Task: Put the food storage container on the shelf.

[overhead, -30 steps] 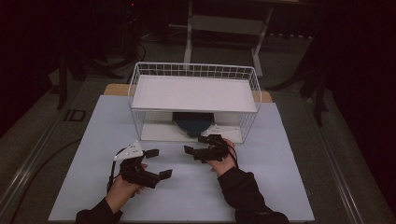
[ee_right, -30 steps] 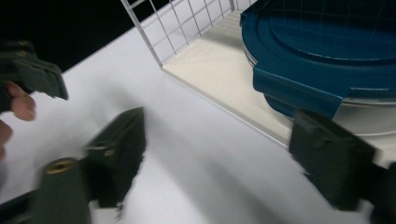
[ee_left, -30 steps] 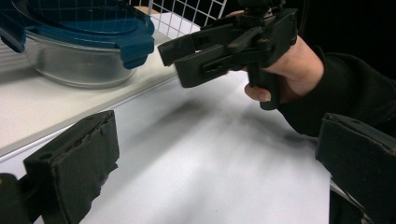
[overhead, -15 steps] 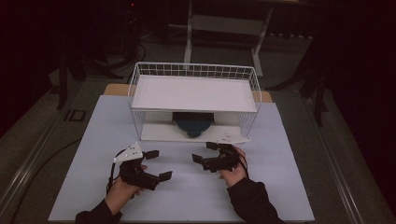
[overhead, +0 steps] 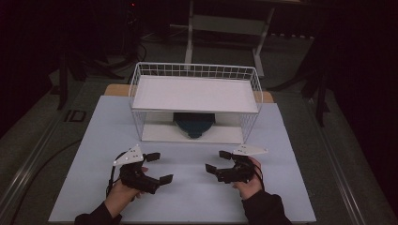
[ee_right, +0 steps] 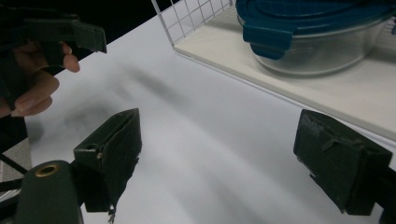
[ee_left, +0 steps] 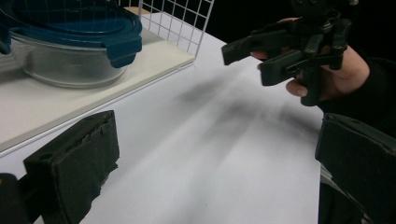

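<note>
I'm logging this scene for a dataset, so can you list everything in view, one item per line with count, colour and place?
Wire shelf rack: one, white, at the far middle of the table, with a white upper board and a white lower board.
Lidded container: one, clear glass bowl with a blue clip-on lid, on the rack's lower board, under the upper board.
Table: one, pale blue-white top, under everything.
Metal stand: one, grey, on the floor behind the table.
Left gripper: one, black with a grey plate, near left of the table, jaws open, holding nothing.
Right gripper: one, black with a grey plate, near right, jaws open, holding nothing.
Hands: two, in dark sleeves, each holding one gripper.
</note>
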`<state>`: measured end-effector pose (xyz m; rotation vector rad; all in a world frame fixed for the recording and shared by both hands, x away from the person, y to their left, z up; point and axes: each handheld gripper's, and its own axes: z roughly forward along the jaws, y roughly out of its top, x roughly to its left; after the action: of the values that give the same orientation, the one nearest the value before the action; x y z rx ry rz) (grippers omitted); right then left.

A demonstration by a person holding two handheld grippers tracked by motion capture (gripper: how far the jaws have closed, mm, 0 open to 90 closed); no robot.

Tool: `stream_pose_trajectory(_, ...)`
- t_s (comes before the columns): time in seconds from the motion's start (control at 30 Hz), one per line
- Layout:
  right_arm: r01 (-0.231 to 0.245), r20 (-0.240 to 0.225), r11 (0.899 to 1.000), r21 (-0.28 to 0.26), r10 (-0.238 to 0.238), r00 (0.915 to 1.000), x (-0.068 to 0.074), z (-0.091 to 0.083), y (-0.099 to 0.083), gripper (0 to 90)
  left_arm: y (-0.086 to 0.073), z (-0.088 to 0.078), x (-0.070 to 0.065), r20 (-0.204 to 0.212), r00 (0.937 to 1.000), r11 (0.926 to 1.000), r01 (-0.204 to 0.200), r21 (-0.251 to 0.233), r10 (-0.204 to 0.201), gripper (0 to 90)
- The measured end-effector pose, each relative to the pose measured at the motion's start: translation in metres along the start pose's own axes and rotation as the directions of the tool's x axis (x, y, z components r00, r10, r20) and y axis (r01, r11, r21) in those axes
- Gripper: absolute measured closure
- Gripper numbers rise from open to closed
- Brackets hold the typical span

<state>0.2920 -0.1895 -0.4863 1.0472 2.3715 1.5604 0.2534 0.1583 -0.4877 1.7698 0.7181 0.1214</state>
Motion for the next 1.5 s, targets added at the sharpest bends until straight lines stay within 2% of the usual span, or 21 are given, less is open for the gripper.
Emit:
stream_pose_trajectory(0.3,-0.01,0.014,1.0,-0.006,0.01,0.9999,0.004,-0.024,-0.016,15.0,-0.004,-0.006,-0.004,0.0,1.0,1.0,0.003,0.001,-0.003,0.0)
stream_pose_trajectory(0.83,-0.043,0.045,0.999,-0.032,0.044,0.998,-0.004,-0.062,-0.039,15.0,-0.013,-0.015,-0.012,0.005,0.9997,0.9996,-0.022,0.017,0.022,0.0)
stream_pose_trajectory(1.2,-0.047,0.054,0.998,-0.038,0.049,0.9973,-0.008,-0.08,-0.055,15.0,-0.02,-0.025,-0.019,0.008,0.9993,0.9992,-0.038,0.014,0.038,0.0)
stream_pose_trajectory(1.4,-0.035,0.065,0.998,-0.046,0.038,0.9972,-0.01,-0.089,-0.063,15.0,-0.023,-0.026,-0.019,0.003,0.9991,0.999,-0.042,0.018,0.042,0.0)
stream_pose_trajectory(1.5,-0.025,0.072,0.999,-0.023,0.027,0.9971,-0.011,-0.089,-0.067,15.0,-0.023,-0.023,-0.018,0.006,0.9983,0.9982,-0.057,0.018,0.057,0.0)
